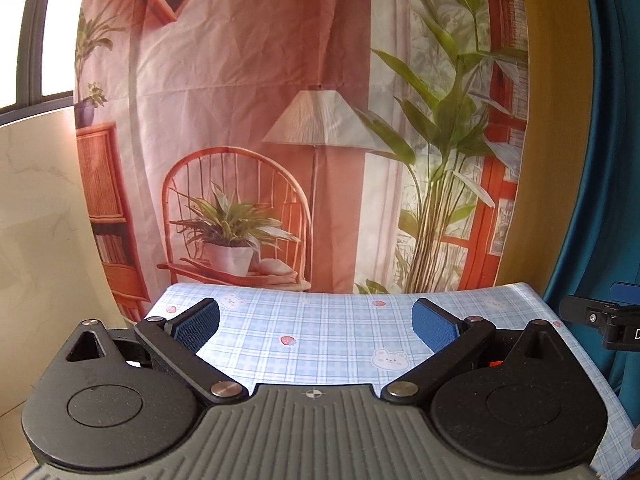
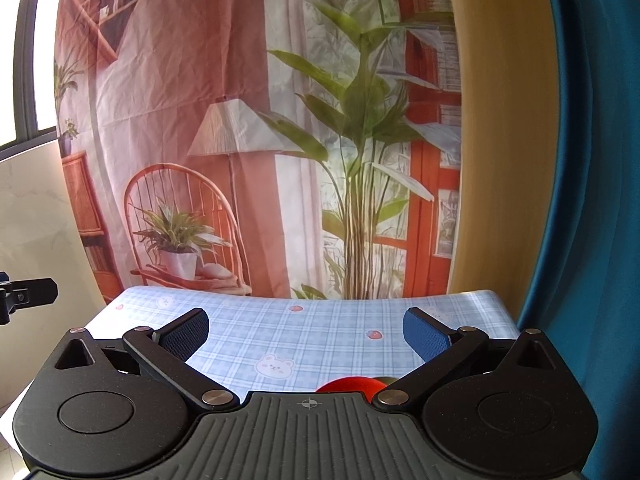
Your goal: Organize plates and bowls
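Two claws wait over a checked table.

The left gripper (image 1: 316, 322) is spread wide and holds nothing. The right gripper (image 2: 306, 330) is spread wide and empty too. A red dish (image 2: 347, 385) peeks out just under the right claw, on the blue tablecloth (image 2: 320, 332). Its inside and which way it points are hidden.

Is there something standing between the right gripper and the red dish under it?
Nothing visible does. The right gripper is open above the checked tablecloth, and the red dish peeks out just below its body, mostly hidden. Only bare cloth shows between the fingers.
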Tool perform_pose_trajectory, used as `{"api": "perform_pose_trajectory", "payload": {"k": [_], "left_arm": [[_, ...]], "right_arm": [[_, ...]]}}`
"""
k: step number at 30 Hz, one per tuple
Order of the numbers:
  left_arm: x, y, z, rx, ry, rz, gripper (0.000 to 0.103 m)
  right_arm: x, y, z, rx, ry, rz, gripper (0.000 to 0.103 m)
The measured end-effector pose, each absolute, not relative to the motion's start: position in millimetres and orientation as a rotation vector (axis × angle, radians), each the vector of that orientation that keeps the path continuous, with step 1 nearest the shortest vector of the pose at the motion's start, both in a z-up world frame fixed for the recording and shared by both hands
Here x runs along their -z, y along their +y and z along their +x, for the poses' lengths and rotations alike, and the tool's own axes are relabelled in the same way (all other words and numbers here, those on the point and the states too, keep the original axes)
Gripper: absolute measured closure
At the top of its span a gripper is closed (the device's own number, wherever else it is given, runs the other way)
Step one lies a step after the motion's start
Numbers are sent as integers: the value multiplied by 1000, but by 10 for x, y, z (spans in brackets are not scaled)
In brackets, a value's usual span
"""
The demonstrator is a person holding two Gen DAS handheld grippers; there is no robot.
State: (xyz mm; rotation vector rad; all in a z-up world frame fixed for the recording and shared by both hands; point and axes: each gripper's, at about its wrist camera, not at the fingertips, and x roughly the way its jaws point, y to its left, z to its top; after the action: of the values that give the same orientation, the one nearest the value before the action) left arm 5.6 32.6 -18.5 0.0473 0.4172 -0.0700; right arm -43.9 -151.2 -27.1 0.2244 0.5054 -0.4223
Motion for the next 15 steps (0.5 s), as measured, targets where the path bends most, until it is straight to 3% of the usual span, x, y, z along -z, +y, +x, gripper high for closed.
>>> {"api": "perform_pose_trajectory", "payload": {"k": [15], "left_arm": [[-139,474,-319,42,357,14,0]], "right_arm": [[-119,-1244,-603,405,454,228,0]]}}
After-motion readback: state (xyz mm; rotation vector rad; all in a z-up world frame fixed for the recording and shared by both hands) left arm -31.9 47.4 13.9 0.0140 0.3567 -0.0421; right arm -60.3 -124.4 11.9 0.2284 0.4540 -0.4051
